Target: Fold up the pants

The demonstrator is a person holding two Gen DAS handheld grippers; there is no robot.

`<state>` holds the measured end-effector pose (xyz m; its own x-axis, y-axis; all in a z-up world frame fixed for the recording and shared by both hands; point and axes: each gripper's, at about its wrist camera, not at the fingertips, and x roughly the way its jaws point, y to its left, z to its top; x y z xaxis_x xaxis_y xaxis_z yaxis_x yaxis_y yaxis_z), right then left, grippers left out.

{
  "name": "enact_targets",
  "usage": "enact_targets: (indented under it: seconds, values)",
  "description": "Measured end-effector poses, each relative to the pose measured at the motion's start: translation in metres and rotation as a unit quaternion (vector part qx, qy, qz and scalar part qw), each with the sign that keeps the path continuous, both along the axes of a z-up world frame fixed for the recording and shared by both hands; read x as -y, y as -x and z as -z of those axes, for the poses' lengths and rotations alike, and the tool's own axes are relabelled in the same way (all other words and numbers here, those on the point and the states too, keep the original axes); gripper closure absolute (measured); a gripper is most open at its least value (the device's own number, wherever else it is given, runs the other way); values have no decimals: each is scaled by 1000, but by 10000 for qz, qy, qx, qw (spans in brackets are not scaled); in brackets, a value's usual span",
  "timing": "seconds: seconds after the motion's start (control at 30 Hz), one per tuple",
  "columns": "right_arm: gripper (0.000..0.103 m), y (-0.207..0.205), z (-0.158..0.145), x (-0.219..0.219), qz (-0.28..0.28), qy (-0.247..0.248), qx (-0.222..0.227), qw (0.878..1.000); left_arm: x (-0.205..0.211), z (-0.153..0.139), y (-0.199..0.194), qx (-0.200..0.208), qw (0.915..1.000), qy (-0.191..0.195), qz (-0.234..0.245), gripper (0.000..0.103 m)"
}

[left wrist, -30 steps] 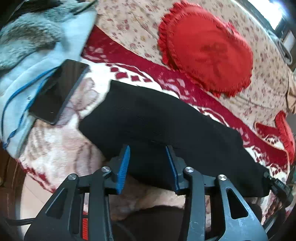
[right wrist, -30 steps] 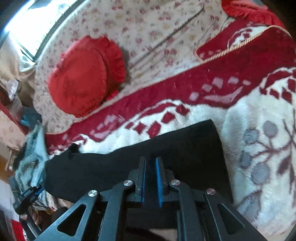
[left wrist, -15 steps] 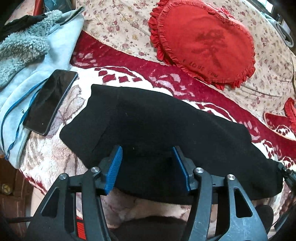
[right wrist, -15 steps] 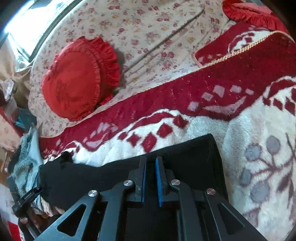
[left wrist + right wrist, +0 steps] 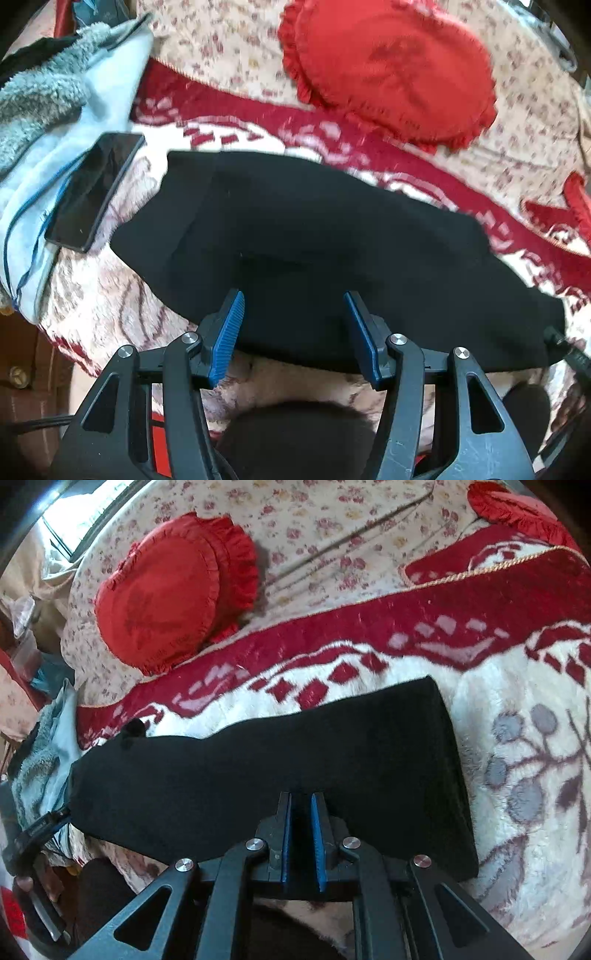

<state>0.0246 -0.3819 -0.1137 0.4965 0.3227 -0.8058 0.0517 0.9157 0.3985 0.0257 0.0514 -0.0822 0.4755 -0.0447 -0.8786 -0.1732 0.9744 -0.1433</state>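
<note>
The black pants (image 5: pixel 314 236) lie folded lengthwise as a long band on the red and white blanket (image 5: pixel 110 302). My left gripper (image 5: pixel 293 306) is open, its blue pads spread over the near edge of the pants, holding nothing. In the right wrist view the pants (image 5: pixel 295 753) stretch from the left to a squared end at the right. My right gripper (image 5: pixel 301 805) has its pads close together at the near edge of the pants, with black cloth between them.
A black phone (image 5: pixel 94 190) lies on a light blue fleece (image 5: pixel 48 122) left of the pants. A red heart cushion (image 5: pixel 388 70) rests behind on the floral sheet; it also shows in the right wrist view (image 5: pixel 173 590). The blanket's near edge drops off.
My left gripper has opened wider and pulled back a little from the pants. The right gripper stays shut on the cloth, and the pants now lie flatter and more spread.
</note>
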Motion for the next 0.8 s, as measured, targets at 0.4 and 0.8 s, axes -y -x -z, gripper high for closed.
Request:
enact_targets:
  seconds: [0.4,0.8]
  values:
    - [86,-15,-37,-35,-408,-220,380,9982,8,-10,-3,81,9999,143,12,48]
    - [77,-94,-44,-169,-1751,-755,340,9811,18,-4,-19,88,9999,97,53,48]
